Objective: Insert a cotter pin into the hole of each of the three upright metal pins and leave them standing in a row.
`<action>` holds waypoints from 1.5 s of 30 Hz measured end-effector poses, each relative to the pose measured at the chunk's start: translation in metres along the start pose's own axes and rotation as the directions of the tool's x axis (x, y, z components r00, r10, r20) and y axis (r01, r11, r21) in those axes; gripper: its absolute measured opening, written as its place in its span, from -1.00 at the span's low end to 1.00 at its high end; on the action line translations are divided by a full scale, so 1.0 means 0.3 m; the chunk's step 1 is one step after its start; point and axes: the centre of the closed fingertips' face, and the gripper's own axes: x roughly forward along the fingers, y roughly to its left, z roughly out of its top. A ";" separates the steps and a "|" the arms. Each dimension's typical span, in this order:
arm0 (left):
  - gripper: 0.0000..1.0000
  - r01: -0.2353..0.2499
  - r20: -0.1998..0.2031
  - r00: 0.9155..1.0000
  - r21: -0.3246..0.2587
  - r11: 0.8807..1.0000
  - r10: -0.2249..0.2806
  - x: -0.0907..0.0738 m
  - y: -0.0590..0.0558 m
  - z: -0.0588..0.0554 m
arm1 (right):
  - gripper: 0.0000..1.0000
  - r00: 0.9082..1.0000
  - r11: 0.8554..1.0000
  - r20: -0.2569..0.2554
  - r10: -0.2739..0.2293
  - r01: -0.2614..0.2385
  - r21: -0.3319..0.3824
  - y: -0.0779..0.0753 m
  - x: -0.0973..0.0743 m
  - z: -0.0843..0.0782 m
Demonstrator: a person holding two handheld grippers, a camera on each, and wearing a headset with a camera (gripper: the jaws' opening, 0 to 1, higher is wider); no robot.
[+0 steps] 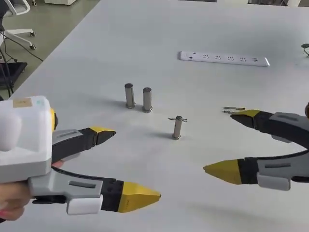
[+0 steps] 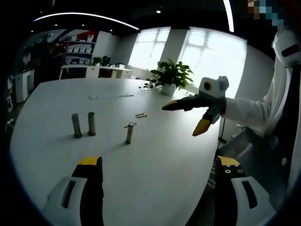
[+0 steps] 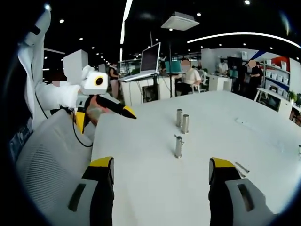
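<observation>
Next cotter pin to fetch, both tools empty.
Low over the smooth pale grey table (image 1: 159, 29), left yellow-tipped gripper (image 1: 135, 163) and right yellow-tipped gripper (image 1: 218, 142), jaws of each spread wide, holding nothing. Mid-table, a short steel pin with a cotter pin through its top (image 1: 177, 127); left of it, a bare steel pin (image 1: 129, 95) and a second bare steel pin (image 1: 147, 99), side by side. Best to pinch one of the loose wire cotter pins (image 1: 234, 110), just beside the right tip, by one end, keep it level, steady a bare pin with the left. Beyond, a white power strip (image 1: 223, 58); bright office, potted green plant (image 2: 171, 75).
</observation>
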 end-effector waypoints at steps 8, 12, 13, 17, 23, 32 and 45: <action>0.99 -0.003 -0.017 1.000 -0.009 1.000 0.003 -0.017 -0.006 -0.030 | 0.84 1.000 0.998 0.003 -0.012 0.012 0.070 0.024 -0.040 -0.047; 0.99 -0.014 -0.013 1.000 -0.016 1.000 0.014 -0.026 0.001 -0.035 | 0.92 1.000 0.995 -0.012 -0.012 0.014 0.098 0.037 -0.047 -0.072; 0.99 -0.015 -0.013 1.000 -0.019 1.000 0.015 -0.027 0.003 -0.036 | 0.92 0.999 0.995 -0.031 -0.020 0.023 0.101 0.032 -0.048 -0.089; 0.99 -0.023 -0.031 0.999 -0.023 0.999 0.023 -0.028 0.011 -0.054 | 0.96 0.998 0.992 -0.064 -0.030 0.038 0.122 0.023 -0.052 -0.123; 0.99 -0.049 -0.022 0.999 -0.046 0.998 0.048 -0.026 0.051 -0.058 | 0.96 0.996 0.986 -0.067 -0.066 0.075 0.146 -0.003 -0.062 -0.135; 0.93 -0.149 0.017 0.989 -0.036 0.988 0.150 -0.007 0.192 0.025 | 0.94 0.995 0.983 -0.059 -0.075 0.084 0.165 -0.013 -0.068 -0.135; 0.78 -0.275 0.012 0.962 0.025 0.961 0.274 0.071 0.402 0.105 | 0.86 0.994 0.978 -0.056 -0.092 0.101 0.184 -0.021 -0.079 -0.150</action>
